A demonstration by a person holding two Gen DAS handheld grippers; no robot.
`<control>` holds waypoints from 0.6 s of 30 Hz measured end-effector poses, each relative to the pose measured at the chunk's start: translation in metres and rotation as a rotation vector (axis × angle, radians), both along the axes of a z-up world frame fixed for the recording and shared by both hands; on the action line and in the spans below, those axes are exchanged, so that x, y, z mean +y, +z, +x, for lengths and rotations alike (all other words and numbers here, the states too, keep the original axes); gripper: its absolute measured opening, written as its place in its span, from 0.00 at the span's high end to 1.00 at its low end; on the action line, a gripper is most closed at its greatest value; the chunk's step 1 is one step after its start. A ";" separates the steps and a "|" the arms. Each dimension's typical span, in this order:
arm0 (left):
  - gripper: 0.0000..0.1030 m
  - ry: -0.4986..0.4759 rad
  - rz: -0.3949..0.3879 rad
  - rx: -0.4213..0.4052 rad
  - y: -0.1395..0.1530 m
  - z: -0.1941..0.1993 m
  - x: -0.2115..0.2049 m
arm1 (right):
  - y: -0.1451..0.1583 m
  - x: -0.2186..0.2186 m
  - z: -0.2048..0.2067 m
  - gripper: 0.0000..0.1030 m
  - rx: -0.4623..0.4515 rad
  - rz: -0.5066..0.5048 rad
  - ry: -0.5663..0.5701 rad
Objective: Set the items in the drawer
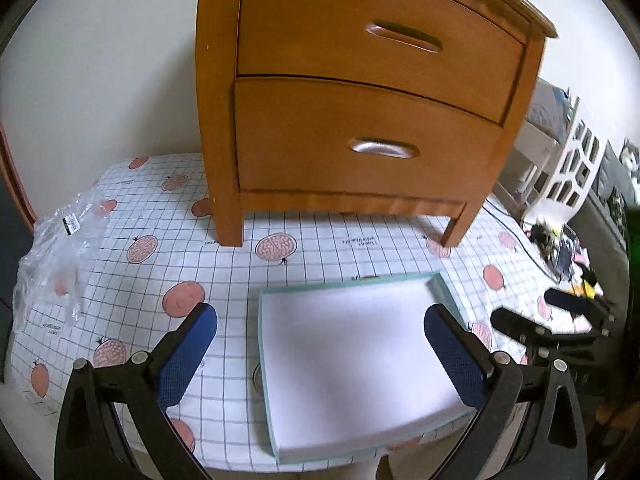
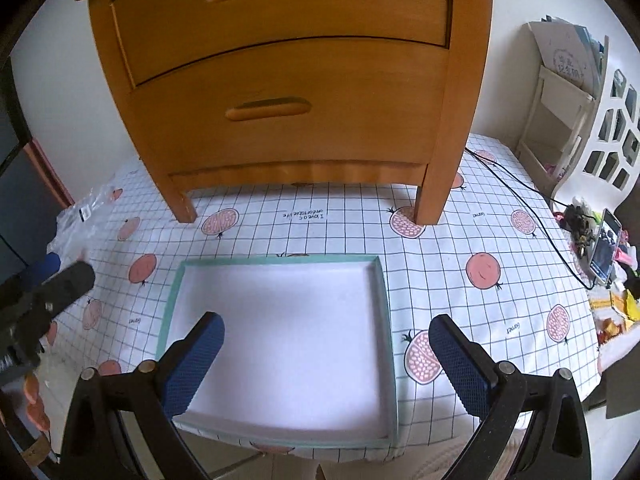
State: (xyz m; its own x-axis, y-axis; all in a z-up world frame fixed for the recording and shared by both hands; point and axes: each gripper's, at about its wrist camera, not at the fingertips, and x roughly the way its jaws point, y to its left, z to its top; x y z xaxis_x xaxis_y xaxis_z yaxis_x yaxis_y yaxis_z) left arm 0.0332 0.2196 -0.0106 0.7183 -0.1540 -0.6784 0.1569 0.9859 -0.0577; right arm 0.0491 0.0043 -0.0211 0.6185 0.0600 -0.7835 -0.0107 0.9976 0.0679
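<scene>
Both drawers of the wooden nightstand [image 2: 280, 92] were closed. The white tray [image 2: 280, 332], teal-edged and apparently empty, lay on the gridded tablecloth [image 2: 460, 240] in front of it. Left gripper [image 1: 320, 356] and right gripper [image 2: 326, 364] hovered wide open, holding nothing.

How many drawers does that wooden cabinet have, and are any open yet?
2. The upper drawer sits directly above the lower drawer in the wooden cabinet; both are closed. Nothing suggests a hidden third.
</scene>
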 end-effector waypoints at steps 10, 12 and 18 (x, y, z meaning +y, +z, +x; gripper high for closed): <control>0.00 0.029 0.047 -0.004 -0.002 -0.040 0.009 | 0.001 0.016 -0.030 0.00 -0.009 -0.026 0.025; 0.00 0.030 0.049 -0.006 -0.002 -0.046 0.012 | -0.001 0.018 -0.035 0.00 -0.003 -0.024 0.026; 0.00 0.043 0.050 0.010 -0.010 -0.063 0.019 | -0.005 0.026 -0.048 0.00 0.005 -0.020 0.027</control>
State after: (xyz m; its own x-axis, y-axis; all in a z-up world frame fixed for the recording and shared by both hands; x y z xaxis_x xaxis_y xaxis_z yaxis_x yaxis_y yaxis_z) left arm -0.0302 0.2384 -0.0206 0.7170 -0.0893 -0.6913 0.1142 0.9934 -0.0098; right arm 0.0015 0.0302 -0.0264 0.6132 0.0602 -0.7877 -0.0369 0.9982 0.0476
